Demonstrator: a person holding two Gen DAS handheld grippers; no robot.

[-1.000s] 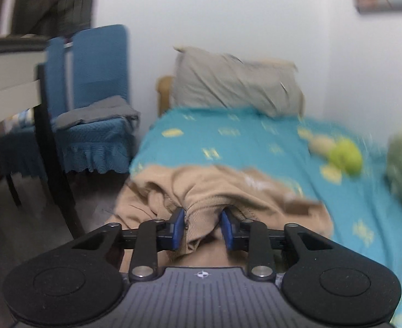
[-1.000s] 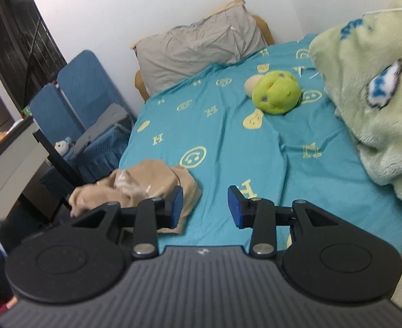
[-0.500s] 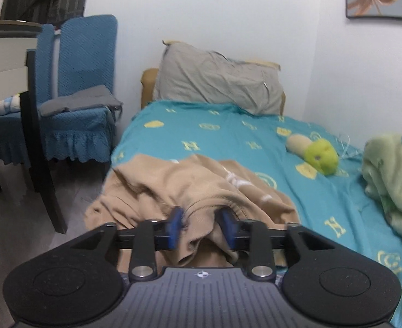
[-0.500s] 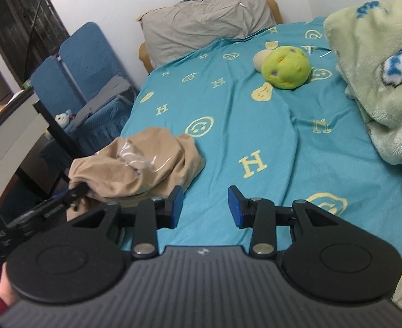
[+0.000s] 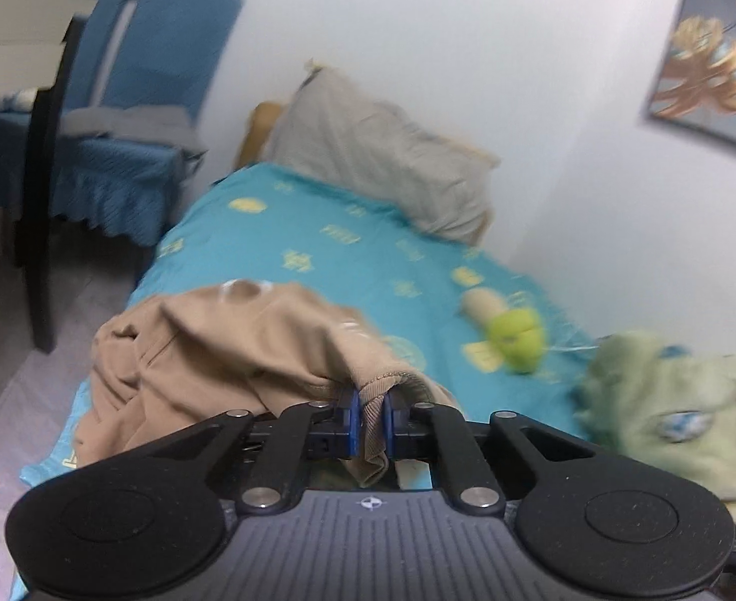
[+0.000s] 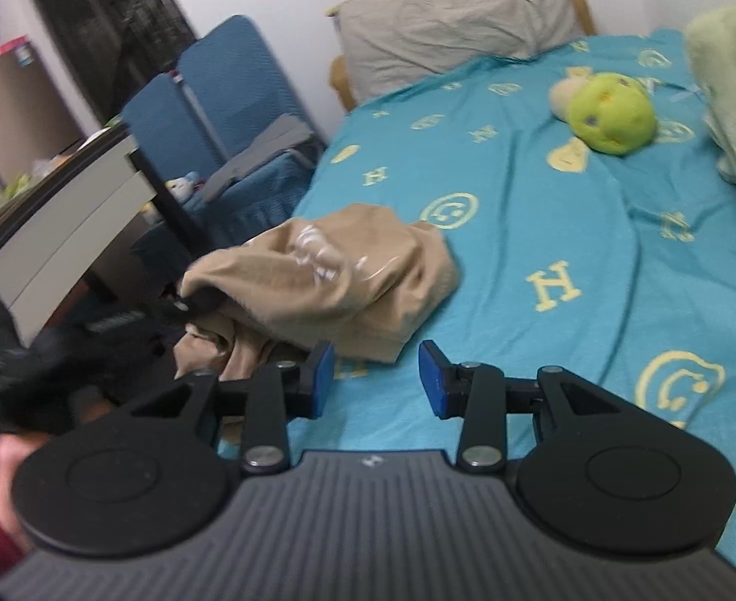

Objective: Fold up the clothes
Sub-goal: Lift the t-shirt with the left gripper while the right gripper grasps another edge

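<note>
Tan fabric is bunching between the blue pads of the left claw (image 5: 372, 418), which is pinching a ribbed hem of the sweater (image 5: 228, 350). The sweater is lying crumpled at the near left corner of the bed (image 6: 618, 260), part of it spilling over the edge toward the floor. The right claw (image 6: 375, 380) is hovering just short of the heap, jaws standing wide with nothing between them. To do this step well, I judge the right claw should be taking a second point on the same hem (not a loose middle fold), so both can be lifting and spreading the garment flat toward the bed's centre, well apart from the green toy (image 6: 611, 112) and the blanket (image 5: 678, 400).
</note>
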